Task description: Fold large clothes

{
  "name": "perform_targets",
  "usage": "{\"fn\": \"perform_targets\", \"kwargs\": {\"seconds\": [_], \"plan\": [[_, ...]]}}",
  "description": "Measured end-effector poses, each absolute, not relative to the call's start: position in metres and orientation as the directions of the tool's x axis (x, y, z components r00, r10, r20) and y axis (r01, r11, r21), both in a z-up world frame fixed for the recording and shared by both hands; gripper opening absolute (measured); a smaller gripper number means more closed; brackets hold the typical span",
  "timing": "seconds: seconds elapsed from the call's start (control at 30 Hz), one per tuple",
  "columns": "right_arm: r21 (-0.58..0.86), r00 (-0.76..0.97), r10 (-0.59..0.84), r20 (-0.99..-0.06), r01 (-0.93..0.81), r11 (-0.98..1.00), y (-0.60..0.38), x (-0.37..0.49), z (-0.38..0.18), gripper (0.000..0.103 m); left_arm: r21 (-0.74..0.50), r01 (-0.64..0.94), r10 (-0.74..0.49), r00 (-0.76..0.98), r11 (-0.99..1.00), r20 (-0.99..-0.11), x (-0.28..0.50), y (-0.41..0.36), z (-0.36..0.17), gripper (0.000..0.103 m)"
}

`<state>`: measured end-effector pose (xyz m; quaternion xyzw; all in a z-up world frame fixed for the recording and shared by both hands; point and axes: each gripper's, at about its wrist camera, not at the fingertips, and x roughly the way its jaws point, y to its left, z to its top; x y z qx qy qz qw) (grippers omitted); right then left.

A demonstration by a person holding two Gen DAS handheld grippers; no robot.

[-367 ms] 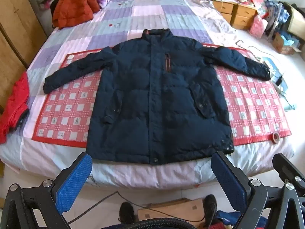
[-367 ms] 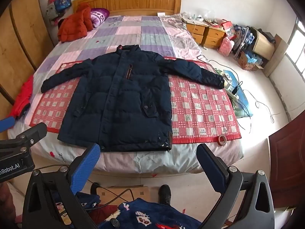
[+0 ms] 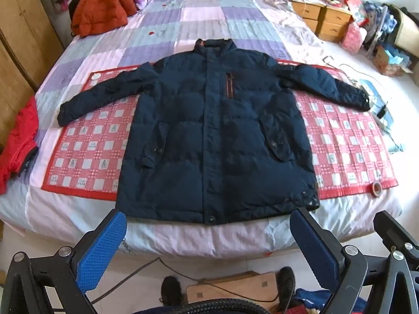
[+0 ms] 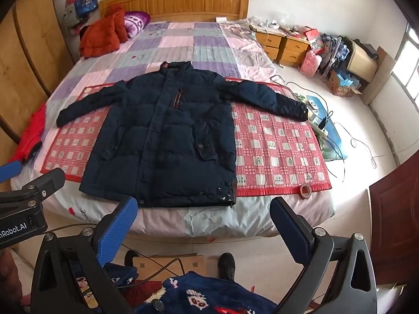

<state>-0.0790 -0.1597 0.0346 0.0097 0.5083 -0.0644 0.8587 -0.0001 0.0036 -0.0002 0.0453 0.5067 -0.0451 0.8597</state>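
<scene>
On the bed [image 3: 235, 15] one navy jacket [image 3: 217, 141] lies flat across one red mat [image 3: 348, 146], hem near the edge, both the left gripper [image 3: 207, 238] and right gripper [image 4: 204, 225] spread wide, holding nothing

An orange jacket [image 4: 102, 35] lies by the headboard [image 4: 178, 0]; a tape roll [image 4: 305, 190] sits on the red mat [image 4: 277, 151].

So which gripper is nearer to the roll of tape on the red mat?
Right. The right gripper hangs just before the tape roll, jaws open; the left gripper hangs further to the left, before the jacket's hem.
</scene>
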Motion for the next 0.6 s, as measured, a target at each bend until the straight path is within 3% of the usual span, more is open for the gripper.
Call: {"fn": "perform_targets", "kwargs": {"seconds": [0.6], "plan": [[-0.032,0.474,-0.087,-0.876,0.123,0.992,-0.1617,-0.0782,0.0349,0.103,0.032,0.127,-0.033,0.479,0.991,-0.877,-0.0028,-0.0005,-0.0011,0.102]]}}
